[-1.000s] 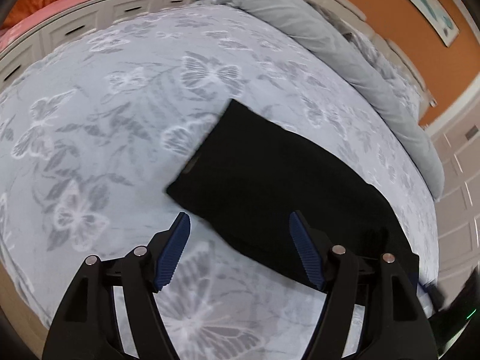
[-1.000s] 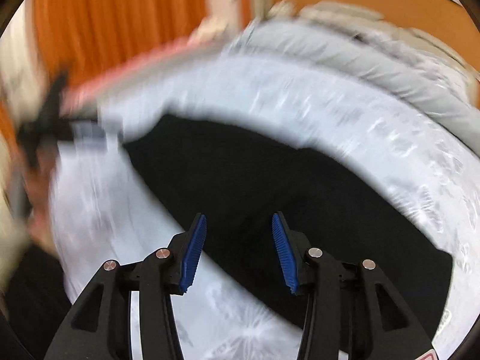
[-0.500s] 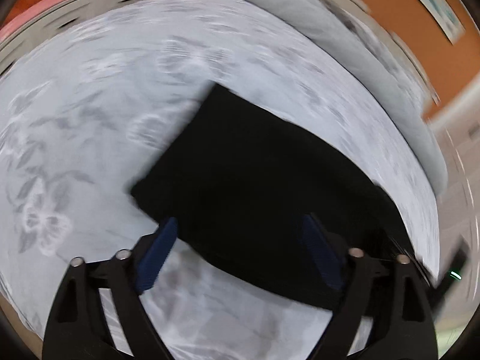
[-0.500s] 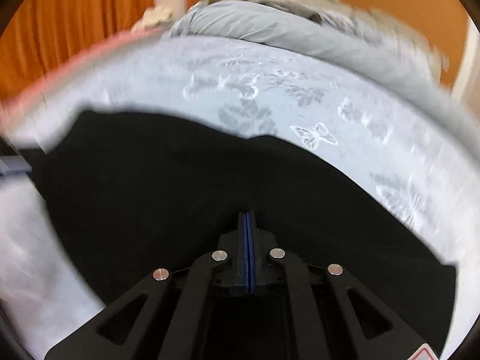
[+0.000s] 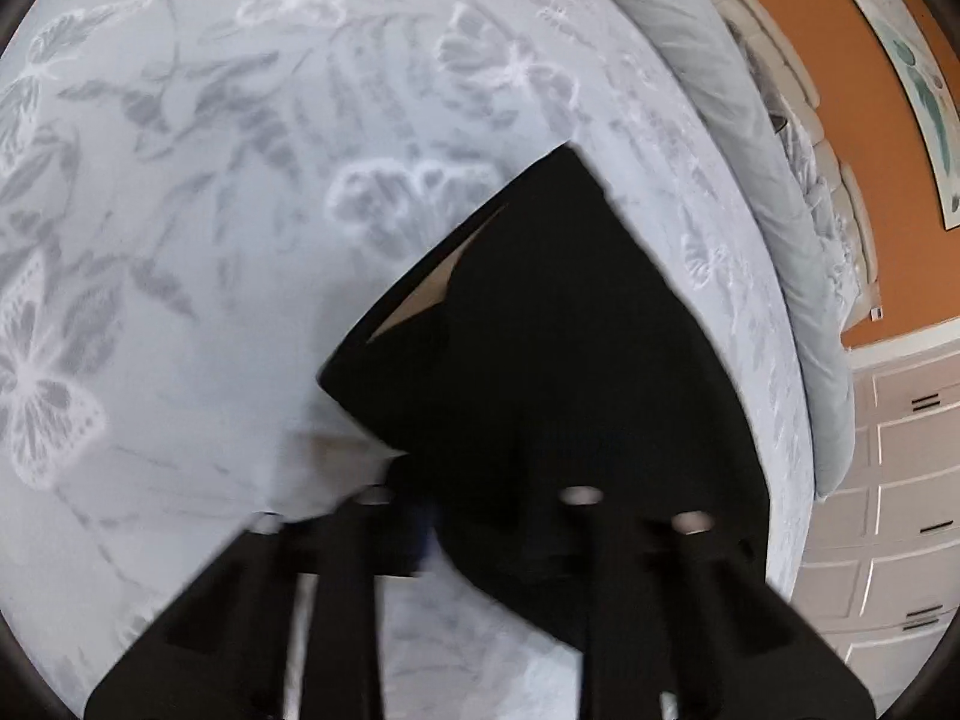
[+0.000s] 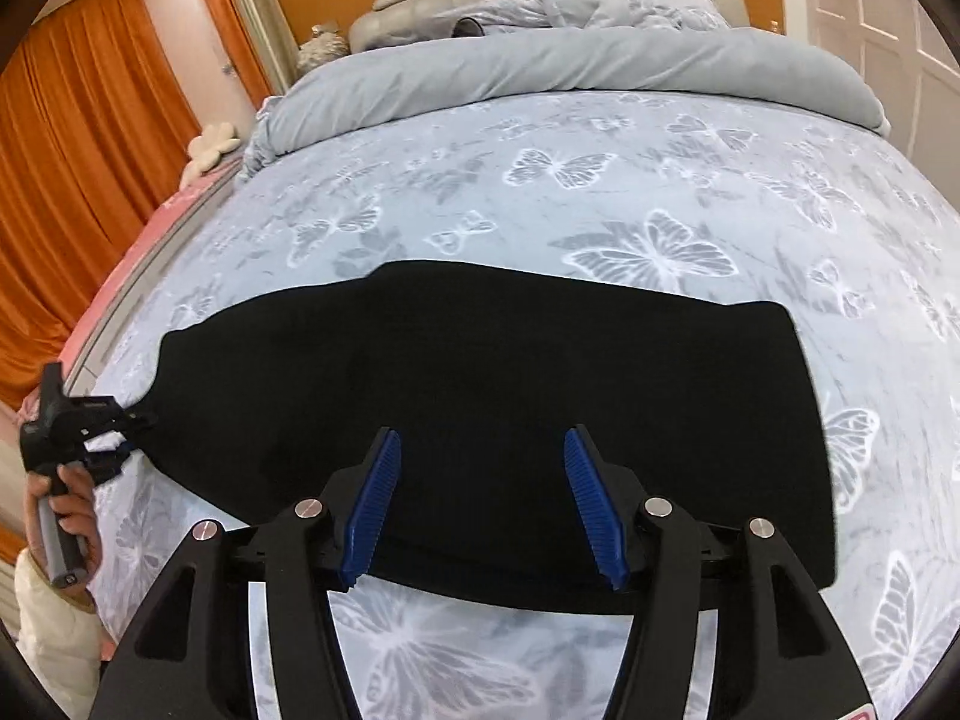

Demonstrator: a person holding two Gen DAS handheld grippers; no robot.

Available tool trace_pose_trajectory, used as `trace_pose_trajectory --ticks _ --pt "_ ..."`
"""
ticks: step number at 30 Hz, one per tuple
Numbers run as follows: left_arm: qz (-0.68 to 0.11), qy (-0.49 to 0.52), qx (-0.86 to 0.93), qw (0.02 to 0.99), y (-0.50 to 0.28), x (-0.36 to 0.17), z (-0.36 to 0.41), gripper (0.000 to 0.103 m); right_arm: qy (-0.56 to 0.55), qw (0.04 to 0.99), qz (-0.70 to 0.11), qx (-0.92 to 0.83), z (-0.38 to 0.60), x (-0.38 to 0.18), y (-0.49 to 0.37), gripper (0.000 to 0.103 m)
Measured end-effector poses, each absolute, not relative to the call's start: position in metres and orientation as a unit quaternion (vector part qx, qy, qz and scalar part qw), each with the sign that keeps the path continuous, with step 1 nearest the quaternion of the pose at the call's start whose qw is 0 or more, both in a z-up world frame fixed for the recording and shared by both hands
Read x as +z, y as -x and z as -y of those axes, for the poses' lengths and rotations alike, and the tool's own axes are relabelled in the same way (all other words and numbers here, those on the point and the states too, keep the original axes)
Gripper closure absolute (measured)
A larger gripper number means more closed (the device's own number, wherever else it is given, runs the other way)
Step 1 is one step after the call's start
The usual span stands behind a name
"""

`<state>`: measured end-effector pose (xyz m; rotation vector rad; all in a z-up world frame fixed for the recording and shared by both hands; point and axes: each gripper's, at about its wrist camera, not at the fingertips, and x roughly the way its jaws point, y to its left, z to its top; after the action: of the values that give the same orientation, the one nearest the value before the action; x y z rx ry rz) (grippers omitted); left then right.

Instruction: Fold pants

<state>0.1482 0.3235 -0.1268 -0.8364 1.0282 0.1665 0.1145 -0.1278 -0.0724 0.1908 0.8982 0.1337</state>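
Butterfly-print bed (image 6: 600,192) carrying black pants (image 6: 480,372), right tool (image 6: 483,507) hovering wide open and empty over near hem, left tool (image 6: 129,420) gripping lifted waist end, its own view too blurred to confirm closure.

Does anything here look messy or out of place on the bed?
Only one thing: the pants lie flat, but at their left end the corner by the left gripper is lifted, showing a pale lining. The bedspread looks smooth.
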Motion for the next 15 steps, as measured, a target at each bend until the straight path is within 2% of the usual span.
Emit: trace_pose_trajectory --ticks 5,9,12,15 --pt "-0.402 0.295 0.068 0.864 -0.148 -0.048 -0.253 0.09 -0.107 0.897 -0.427 0.03 0.164 -0.067 -0.106 0.044" --pt "-0.361 0.218 -0.016 0.907 -0.129 0.0 -0.155 0.09 -0.132 0.898 -0.419 0.008 0.199 -0.06 -0.093 0.044" --pt "-0.363 0.137 -0.073 0.919 -0.115 0.001 -0.069 0.09 -0.147 0.898 -0.414 -0.007 0.229 -0.057 -0.083 0.044" --pt "-0.399 0.038 -0.109 0.91 -0.107 -0.036 0.016 0.088 -0.15 0.893 -0.424 -0.026 0.251 -0.065 -0.079 0.044"
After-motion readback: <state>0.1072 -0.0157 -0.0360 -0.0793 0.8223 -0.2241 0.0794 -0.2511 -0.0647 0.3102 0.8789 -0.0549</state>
